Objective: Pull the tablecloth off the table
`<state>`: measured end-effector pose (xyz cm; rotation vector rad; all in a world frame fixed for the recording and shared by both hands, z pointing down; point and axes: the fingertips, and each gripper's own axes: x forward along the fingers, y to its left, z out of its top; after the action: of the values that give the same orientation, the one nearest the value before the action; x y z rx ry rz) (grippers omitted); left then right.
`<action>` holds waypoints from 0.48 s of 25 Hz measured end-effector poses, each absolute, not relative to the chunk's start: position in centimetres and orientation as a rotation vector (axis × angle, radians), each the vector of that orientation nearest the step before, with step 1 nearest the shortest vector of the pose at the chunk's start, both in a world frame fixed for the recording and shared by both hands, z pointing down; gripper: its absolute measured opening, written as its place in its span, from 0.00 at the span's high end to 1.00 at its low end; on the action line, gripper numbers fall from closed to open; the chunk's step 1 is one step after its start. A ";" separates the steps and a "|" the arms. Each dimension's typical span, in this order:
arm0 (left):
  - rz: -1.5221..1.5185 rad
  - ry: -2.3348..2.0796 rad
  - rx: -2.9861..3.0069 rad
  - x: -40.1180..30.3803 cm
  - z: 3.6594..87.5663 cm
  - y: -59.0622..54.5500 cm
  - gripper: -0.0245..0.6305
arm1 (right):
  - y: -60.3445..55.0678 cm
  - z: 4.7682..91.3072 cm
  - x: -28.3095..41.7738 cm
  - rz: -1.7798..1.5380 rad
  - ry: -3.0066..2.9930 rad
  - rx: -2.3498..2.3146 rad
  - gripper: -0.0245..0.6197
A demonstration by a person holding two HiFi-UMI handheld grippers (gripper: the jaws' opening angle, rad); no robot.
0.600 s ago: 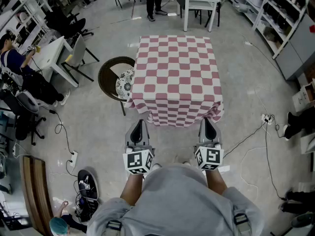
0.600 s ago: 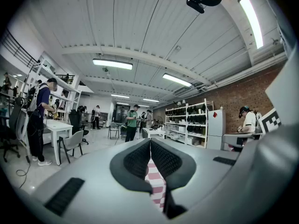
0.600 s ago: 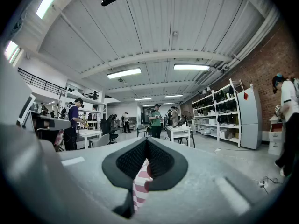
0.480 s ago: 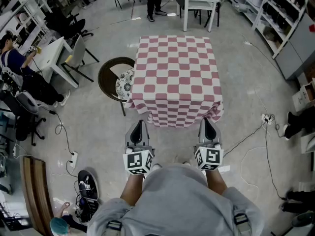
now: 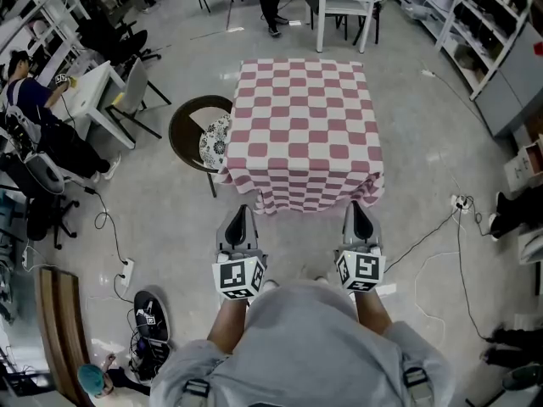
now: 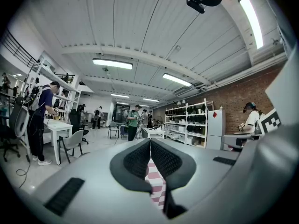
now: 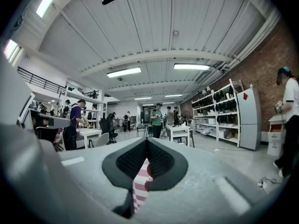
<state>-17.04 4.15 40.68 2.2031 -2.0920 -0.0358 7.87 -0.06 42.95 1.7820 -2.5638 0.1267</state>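
A pink-and-white checked tablecloth covers a square table ahead of me and hangs down its sides. My left gripper and right gripper are held level side by side, short of the table's near side, and both are shut. In the left gripper view the pads meet at the tip, and the cloth shows beyond through the gap below them. The right gripper view is the same: jaws closed, checked cloth seen beyond. Nothing is held in either.
A round dark chair with a patterned cushion stands against the table's left side. A white desk with chairs and seated people is further left. Shelving lines the right wall. Cables and a power strip lie on the floor.
Both grippers keep their place and stay shut. The table sits a touch higher in the head view, and the person standing at the far end has shifted.
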 end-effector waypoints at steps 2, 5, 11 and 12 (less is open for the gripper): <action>-0.052 -2.090 2.209 -16.9 40.6 4.2 0.95 | 0.0 42.9 7.9 0.118 -2.563 1.790 0.96; -0.067 -2.069 2.240 -16.4 40.4 4.4 0.93 | 0.2 42.7 8.0 0.114 -2.587 1.800 0.96; -0.061 -2.031 2.272 -15.3 40.4 4.3 0.59 | 0.3 42.4 7.9 0.141 -2.667 1.745 0.61; -0.059 -2.032 2.271 -15.2 40.4 4.4 0.59 | 0.3 42.5 8.0 0.140 -2.666 1.739 0.61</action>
<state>-15.24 4.36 40.40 2.2713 -2.0324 -0.0592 7.99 0.30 42.49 1.7394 -2.6659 0.1403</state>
